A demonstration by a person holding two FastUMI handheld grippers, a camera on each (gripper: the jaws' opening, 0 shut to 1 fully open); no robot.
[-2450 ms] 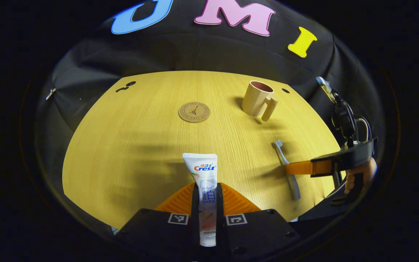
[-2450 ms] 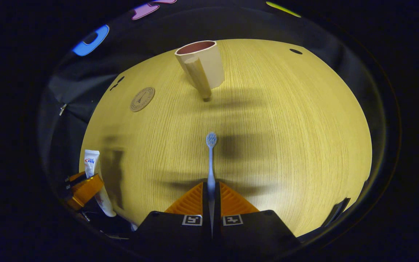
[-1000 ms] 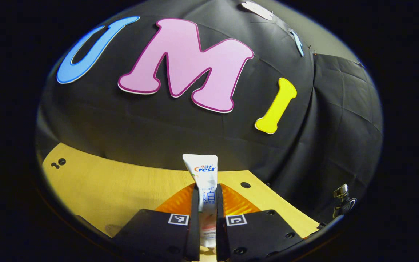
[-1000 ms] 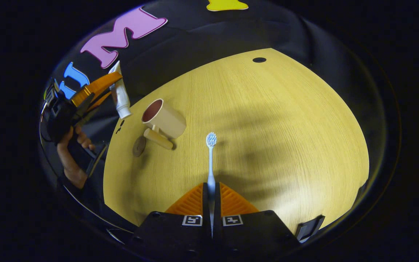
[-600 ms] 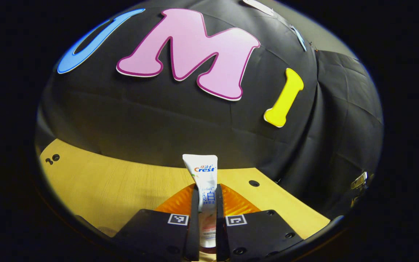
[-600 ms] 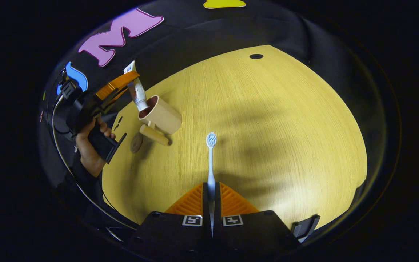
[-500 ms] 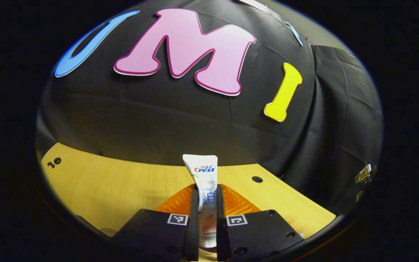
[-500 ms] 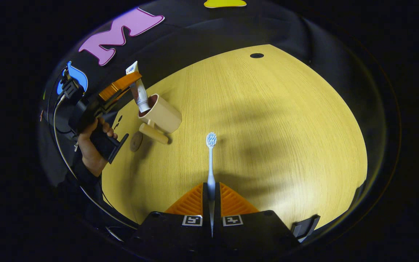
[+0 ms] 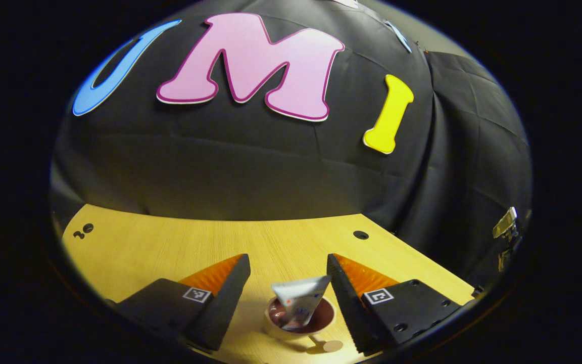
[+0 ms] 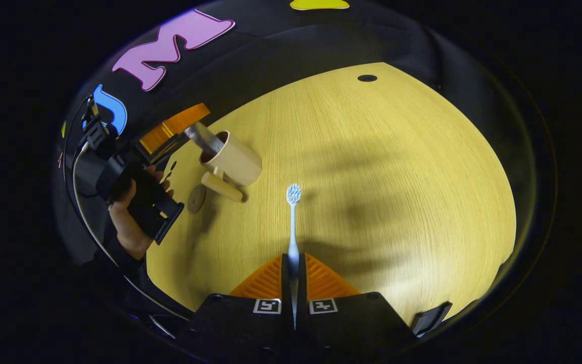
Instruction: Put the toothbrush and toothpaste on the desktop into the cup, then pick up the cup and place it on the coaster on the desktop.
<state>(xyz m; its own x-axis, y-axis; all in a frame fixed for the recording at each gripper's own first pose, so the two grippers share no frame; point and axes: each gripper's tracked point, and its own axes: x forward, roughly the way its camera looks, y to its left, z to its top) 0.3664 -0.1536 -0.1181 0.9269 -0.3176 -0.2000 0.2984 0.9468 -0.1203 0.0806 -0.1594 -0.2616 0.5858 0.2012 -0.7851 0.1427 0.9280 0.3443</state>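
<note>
Black cloth backs a pale wooden counter [image 10: 372,167]. On it stands the cup [image 9: 298,323], and the toothpaste [image 9: 298,303] leans inside it, flat end up, tilted toward 1 o'clock in the left gripper view. The left tongs [image 9: 285,296] are released, their fingers [image 9: 225,298] spread wide to either side of the tube and touching neither it nor the cup. In the right gripper view the cup [image 10: 233,159] sits toward 10 o'clock, handle toward the camera, with the coaster [image 10: 196,198] just beside it (partly hidden, at its 7 o'clock) and a hand [image 10: 129,227] holding the left tongs [image 10: 180,129]. The right tongs [image 10: 293,268] are clenched on the toothbrush [image 10: 293,222], whose bristled head points to 12 o'clock above the counter.
</note>
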